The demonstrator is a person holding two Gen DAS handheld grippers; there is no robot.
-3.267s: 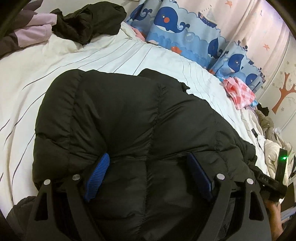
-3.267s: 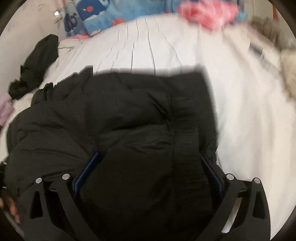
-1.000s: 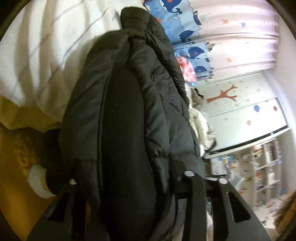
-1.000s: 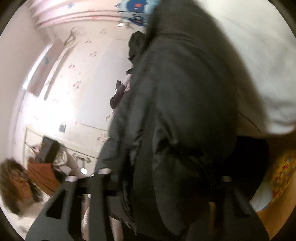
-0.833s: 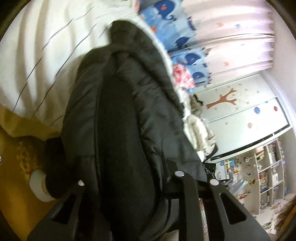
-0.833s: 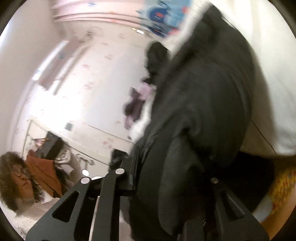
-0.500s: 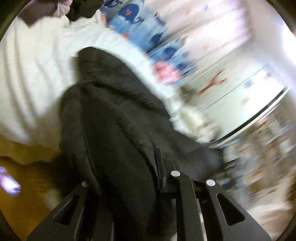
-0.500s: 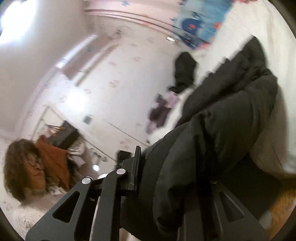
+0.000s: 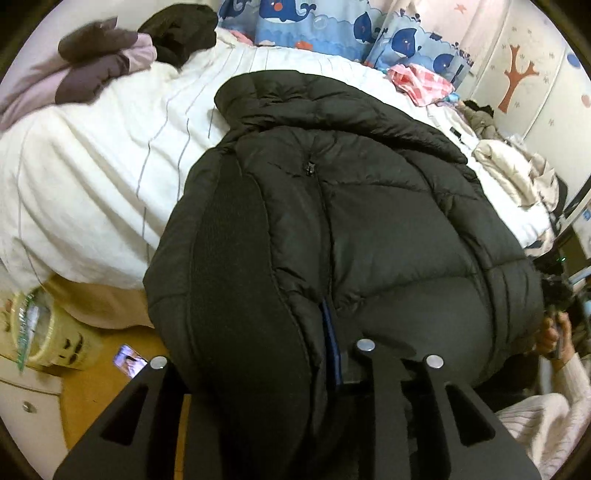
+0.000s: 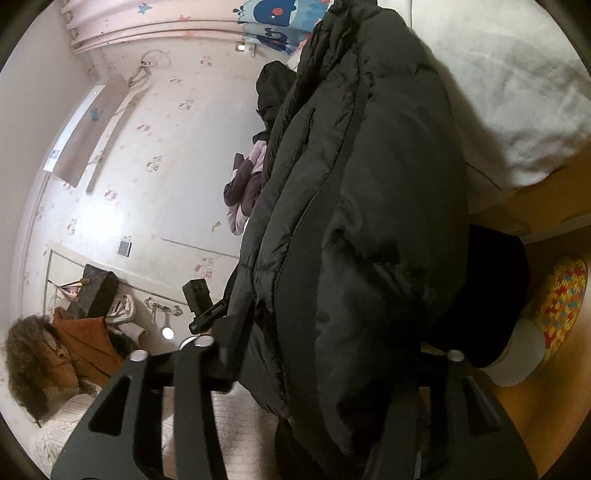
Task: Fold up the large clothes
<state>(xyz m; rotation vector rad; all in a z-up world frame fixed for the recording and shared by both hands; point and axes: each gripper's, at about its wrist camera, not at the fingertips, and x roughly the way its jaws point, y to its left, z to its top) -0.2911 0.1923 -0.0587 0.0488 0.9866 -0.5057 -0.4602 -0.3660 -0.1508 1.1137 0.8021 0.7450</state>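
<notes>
While the black puffer jacket (image 9: 388,221) fills most of both views, hides the tips of both tools and much of the bedding beneath. Of the left gripper (image 9: 295,332), only one blue pad (image 9: 328,343) visible, tucked against a ribbed edge of the jacket; jaws opening, a thick fold of jacket between them, the opposite finger buried in fabric. Of the right gripper (image 10: 325,354), fingertips wholly covered by the hanging bulk; jaws opening with the jacket's folded edge between them, contact of the pads impossible to confirm. Draped over the near edge of the bed (image 9: 92,177), with the collar end lying far up on the striped white cover and the lower part bunched at the grippers. Long axis from the near bed edge toward the whale-print curtain (image 9: 332,29). To the left of the jacket, a broad bare stretch of cover; at the far corner, a purple-and-pink garment (image 9: 96,66) and a dark garment (image 9: 181,29), well apart from the jacket. On the far right, a pink checked cloth (image 9: 421,81) and pale heaped laundry (image 9: 513,170). Below the bed edge, wooden floor (image 9: 92,391) with a phone (image 9: 129,360) lying on it. In the right wrist view, a person in a pale knitted sweater (image 10: 66,417), cut off at the frame's lower left.
</notes>
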